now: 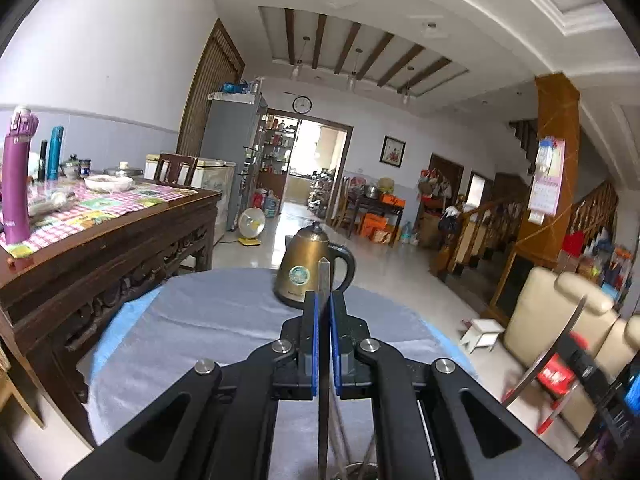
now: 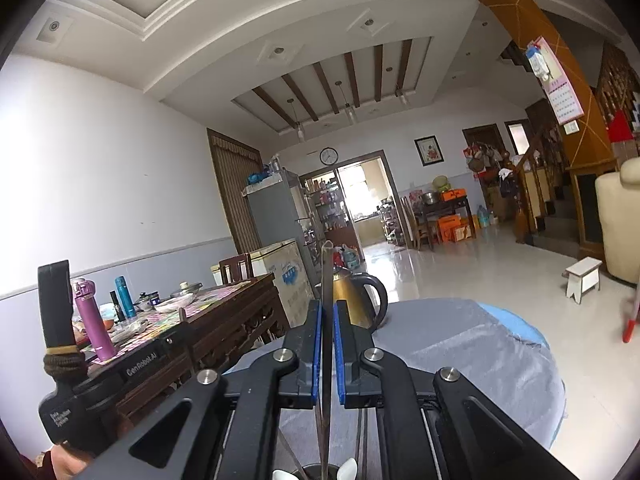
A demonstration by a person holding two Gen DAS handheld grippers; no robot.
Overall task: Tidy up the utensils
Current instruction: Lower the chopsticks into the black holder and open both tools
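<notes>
My left gripper is shut on a flat steel utensil handle that stands upright between its blue pads. Below it, more steel utensils lean towards a round holder rim at the bottom edge. My right gripper is shut on a thin steel utensil seen edge-on, its tip rising above the pads. Under it a dark holder shows white spoon ends. In the left wrist view, that utensil appears as a curved steel strip at the right.
A gold kettle stands at the far side of the round table with a grey cloth. A dark wooden table with bottles and dishes stands to the left. A cream sofa and a small white stool stand to the right.
</notes>
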